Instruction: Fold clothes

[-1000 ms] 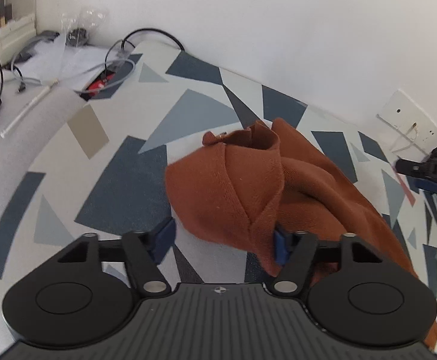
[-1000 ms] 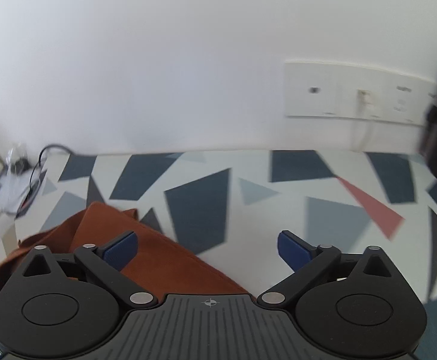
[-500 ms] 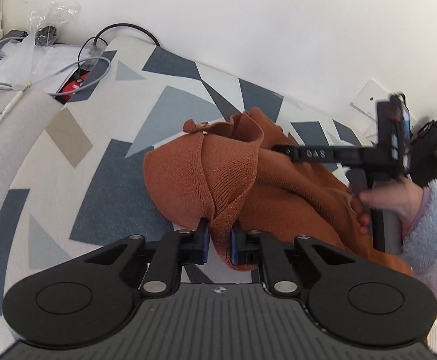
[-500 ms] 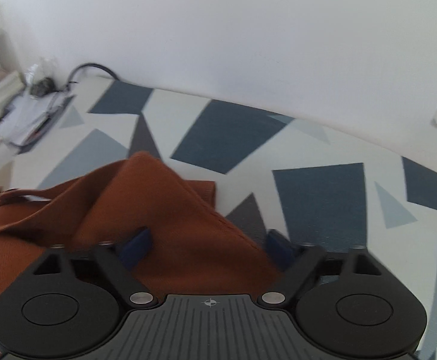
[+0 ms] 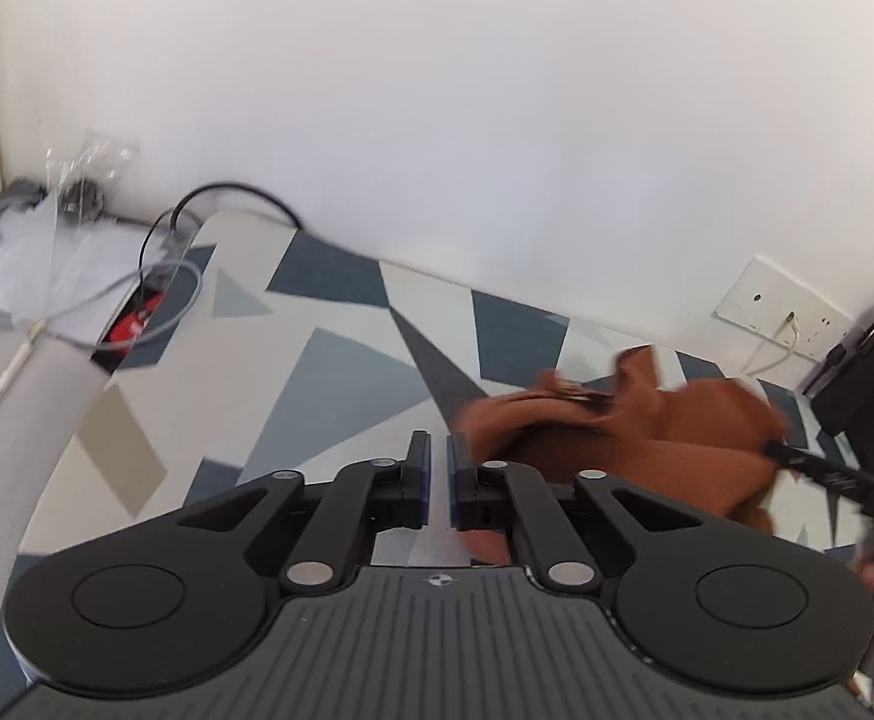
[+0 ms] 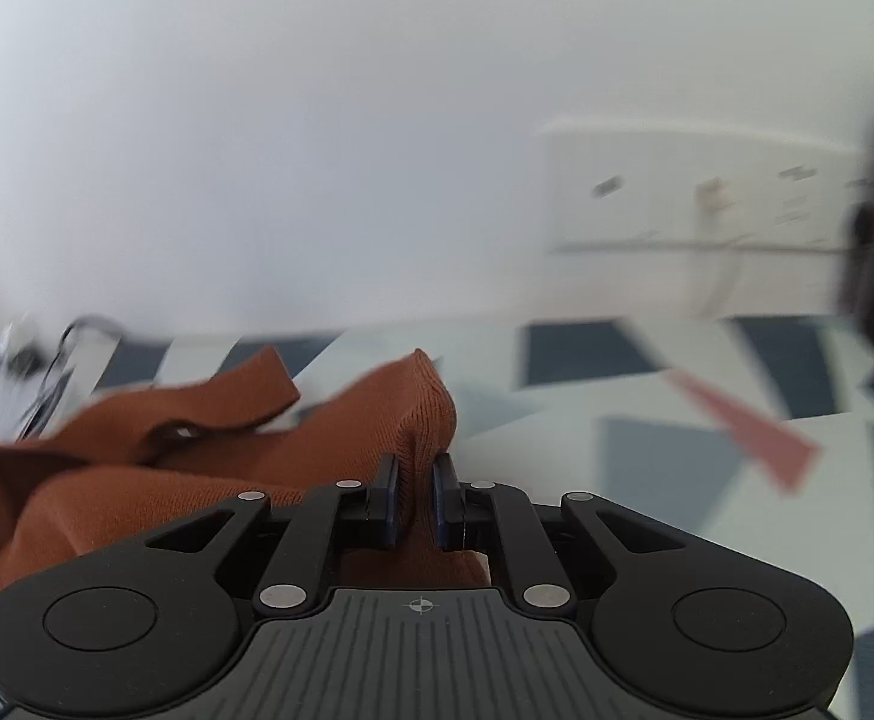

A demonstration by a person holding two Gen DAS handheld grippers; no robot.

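No readable text, label, brand or number anywhere — only blur and bare surfaces

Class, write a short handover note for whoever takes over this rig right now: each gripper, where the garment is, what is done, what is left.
Left gripper: shut, no cloth seen between its pads; the orange garment lies just right of them.
Right gripper: jaws have just been closing, now pinching a raised fold.
Garment: bunched on the patterned cover.
Done: one grip, no fold visible.
To do: probably regrip with the left, spread flat, fold.
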